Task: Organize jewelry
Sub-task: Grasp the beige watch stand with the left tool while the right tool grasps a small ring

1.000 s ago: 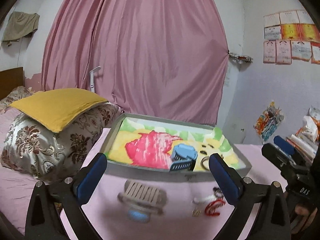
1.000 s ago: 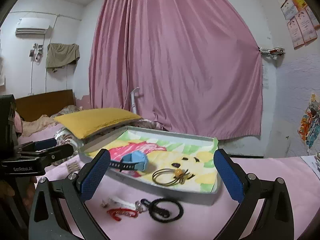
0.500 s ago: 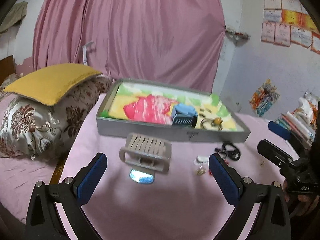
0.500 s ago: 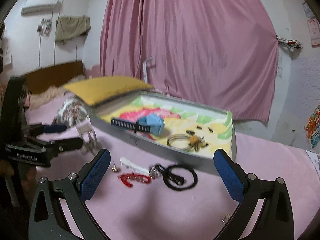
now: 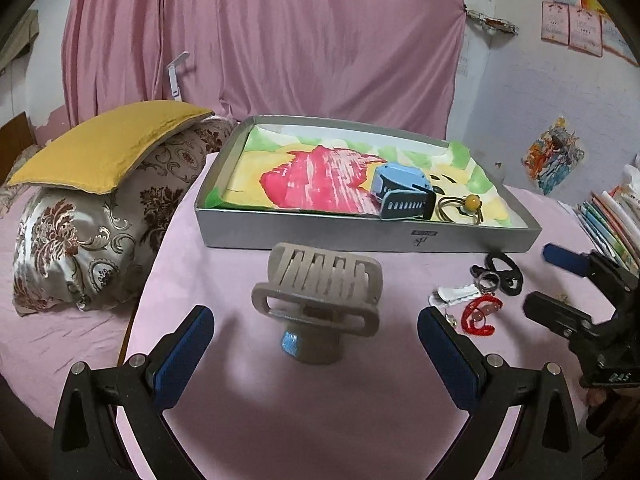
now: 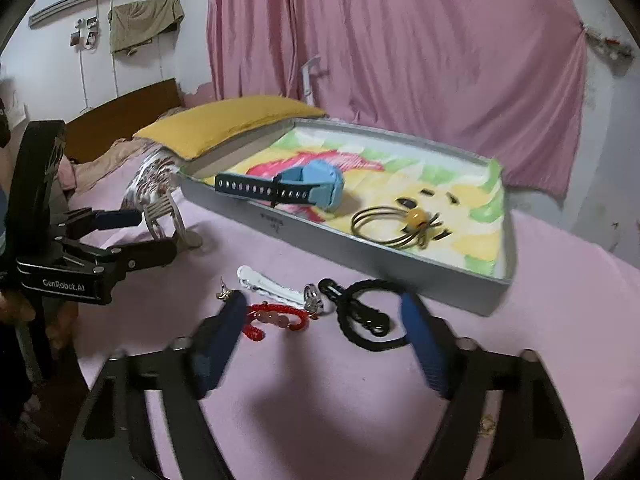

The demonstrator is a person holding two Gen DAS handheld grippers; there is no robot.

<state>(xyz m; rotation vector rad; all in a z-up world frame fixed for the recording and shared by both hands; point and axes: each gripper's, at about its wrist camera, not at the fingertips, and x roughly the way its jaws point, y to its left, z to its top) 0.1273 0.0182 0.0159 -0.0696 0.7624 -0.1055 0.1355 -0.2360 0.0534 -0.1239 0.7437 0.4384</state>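
One label legible: "GenRobot.AI" on left hand-held gripper (image 6: pixel 132 236).

left gripper (image 5: pixel 314 332) fingers spread wide, empty; right gripper (image 6: pixel 322 320) fingers closing, empty.

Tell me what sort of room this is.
Most likely a bedroom: stacked pillows on a bed with a wooden headboard, a pink curtain behind, and an air conditioner on the wall.

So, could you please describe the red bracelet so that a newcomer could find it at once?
Start at the grey tray on the pink cloth. In front of its near wall lies a cluster of small pieces. The red bracelet is the woven cord with pale pink beads, between a white clip and a black cord loop; it is the only red piece.
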